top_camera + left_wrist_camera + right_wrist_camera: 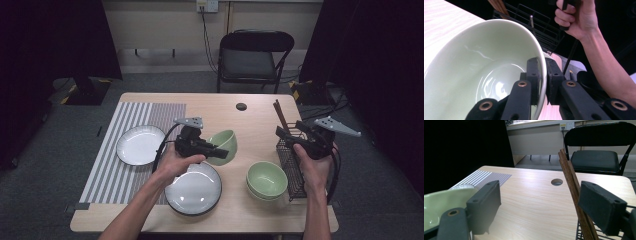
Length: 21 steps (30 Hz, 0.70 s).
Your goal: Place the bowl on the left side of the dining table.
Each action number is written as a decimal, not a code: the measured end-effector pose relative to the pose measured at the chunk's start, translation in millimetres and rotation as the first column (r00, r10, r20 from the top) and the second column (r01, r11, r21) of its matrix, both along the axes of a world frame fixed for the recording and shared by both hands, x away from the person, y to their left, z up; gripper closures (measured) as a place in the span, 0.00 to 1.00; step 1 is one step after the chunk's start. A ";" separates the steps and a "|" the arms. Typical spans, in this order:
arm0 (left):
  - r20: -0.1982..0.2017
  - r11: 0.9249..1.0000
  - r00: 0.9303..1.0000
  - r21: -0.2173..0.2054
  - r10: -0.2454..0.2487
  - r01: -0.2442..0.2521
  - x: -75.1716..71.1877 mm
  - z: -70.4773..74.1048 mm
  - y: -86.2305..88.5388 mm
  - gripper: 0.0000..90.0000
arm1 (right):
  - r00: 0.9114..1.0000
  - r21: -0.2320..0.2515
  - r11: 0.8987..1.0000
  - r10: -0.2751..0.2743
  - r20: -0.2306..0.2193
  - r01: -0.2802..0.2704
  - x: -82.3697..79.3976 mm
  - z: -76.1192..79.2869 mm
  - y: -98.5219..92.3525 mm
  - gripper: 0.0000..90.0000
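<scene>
Matte black left claw [543,75], clamped on glossy round green bowl [481,72] (tilted)

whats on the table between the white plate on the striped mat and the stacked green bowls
In the high view, the dark-rimmed plate lies there, and above it the left gripper holds a tilted green bowl by its rim.
</scene>
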<state>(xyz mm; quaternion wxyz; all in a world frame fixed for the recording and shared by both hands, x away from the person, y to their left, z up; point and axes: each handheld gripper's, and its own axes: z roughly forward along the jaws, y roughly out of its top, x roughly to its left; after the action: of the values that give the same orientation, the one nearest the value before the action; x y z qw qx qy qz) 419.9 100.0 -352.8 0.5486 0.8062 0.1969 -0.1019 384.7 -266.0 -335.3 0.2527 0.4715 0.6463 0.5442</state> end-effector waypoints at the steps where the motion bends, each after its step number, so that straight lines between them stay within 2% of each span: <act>1: 0.001 1.000 1.000 -0.003 0.005 -0.005 0.6 0.6 3.5 0.92 | 1.000 -0.003 1.000 0.001 0.000 -0.001 0.2 -0.2 0.4 0.19; 11: 0.005 0.996 0.996 -0.006 0.091 -0.091 5.2 -1.8 42.7 0.92 | 1.000 -0.011 1.000 0.007 -0.008 -0.008 1.0 -1.7 3.5 0.19; 14: 0.007 0.993 0.993 0.003 0.119 -0.119 5.4 -3.9 54.2 0.92 | 1.000 -0.012 1.000 0.010 -0.010 -0.010 2.0 -2.2 4.7 0.19; 17: 0.002 0.989 0.990 -0.012 0.144 -0.144 7.7 -5.0 66.2 0.92 | 1.000 -0.020 1.000 0.006 -0.017 -0.007 2.3 -2.4 6.8 0.19; 21: 0.017 0.982 0.982 -0.002 0.189 -0.189 9.9 -4.4 79.5 0.92 | 1.000 -0.028 1.000 0.011 -0.022 -0.012 3.0 -3.2 9.0 0.19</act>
<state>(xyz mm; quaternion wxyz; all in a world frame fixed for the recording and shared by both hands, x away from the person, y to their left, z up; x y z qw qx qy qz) 429.8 179.5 -357.2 0.5576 0.7846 0.2677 -0.0423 387.7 -257.0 -338.5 0.2490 0.4702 0.6594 0.5312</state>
